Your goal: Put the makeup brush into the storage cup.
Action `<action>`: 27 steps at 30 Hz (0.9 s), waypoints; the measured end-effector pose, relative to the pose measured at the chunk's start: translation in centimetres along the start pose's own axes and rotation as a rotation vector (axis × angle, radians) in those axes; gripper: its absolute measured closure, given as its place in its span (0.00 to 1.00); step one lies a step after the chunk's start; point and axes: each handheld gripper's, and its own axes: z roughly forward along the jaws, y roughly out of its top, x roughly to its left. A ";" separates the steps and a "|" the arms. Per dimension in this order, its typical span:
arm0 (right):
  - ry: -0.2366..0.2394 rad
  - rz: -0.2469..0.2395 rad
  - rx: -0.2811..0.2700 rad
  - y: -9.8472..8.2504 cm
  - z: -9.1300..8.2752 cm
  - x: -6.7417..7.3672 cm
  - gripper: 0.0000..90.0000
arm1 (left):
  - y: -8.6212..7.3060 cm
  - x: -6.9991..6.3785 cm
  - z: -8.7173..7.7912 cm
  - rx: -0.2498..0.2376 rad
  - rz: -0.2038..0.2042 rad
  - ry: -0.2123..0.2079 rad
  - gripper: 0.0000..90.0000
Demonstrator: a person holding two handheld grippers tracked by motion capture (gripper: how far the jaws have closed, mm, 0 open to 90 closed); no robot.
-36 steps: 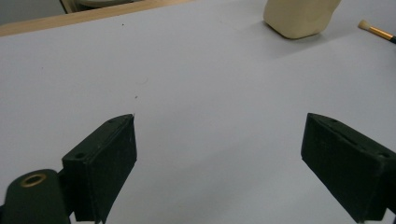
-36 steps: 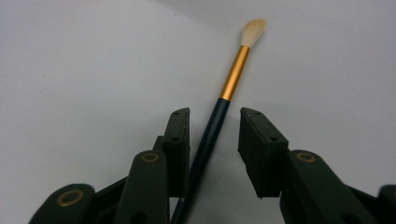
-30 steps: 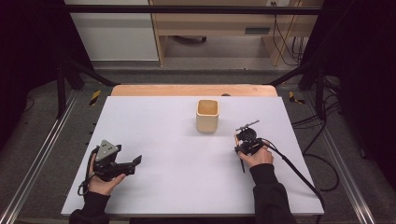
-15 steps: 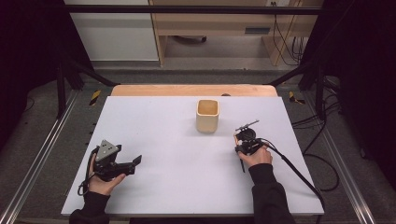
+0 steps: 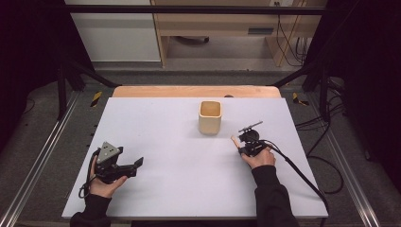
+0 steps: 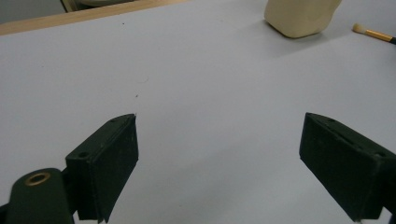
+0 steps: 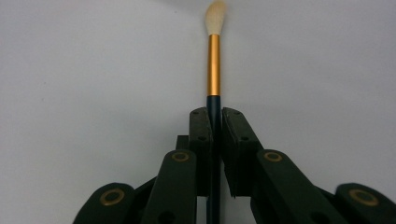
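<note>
A small makeup brush (image 7: 214, 60) with a pale tuft, gold ferrule and dark handle is clamped in my right gripper (image 7: 214, 114), jaws shut on the handle. In the high view the right gripper (image 5: 242, 143) sits right of centre with the brush (image 5: 234, 139) tip pointing left toward a cream square cup (image 5: 210, 117). My left gripper (image 5: 136, 164) rests at the table's left front, jaws wide apart, nothing between them. From the left gripper (image 6: 219, 154) view the cup (image 6: 301, 16) and the brush (image 6: 371, 32) lie far ahead on the white table (image 6: 201, 79).
The white tabletop (image 5: 156, 142) has a wooden strip (image 5: 196, 91) along its far edge. Black frame posts and cables stand on the floor around it. A cable (image 5: 298, 172) trails from the right gripper toward the front right corner.
</note>
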 end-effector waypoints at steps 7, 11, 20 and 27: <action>0.019 -0.072 0.017 -0.3 -0.9 0.0 0.92 | 0.0 0.0 0.0 -0.001 0.003 -0.001 0.13; 0.037 -0.119 0.037 -0.6 -1.1 0.2 0.92 | 0.0 -0.1 -0.1 0.001 0.010 -0.001 0.13; 0.075 -0.213 0.077 -1.0 -0.9 0.6 0.92 | 0.0 -0.1 0.0 0.002 0.009 -0.004 0.13; 0.071 -0.256 0.079 -1.1 -1.2 0.7 0.79 | 0.0 -0.1 0.0 0.002 0.008 -0.004 0.13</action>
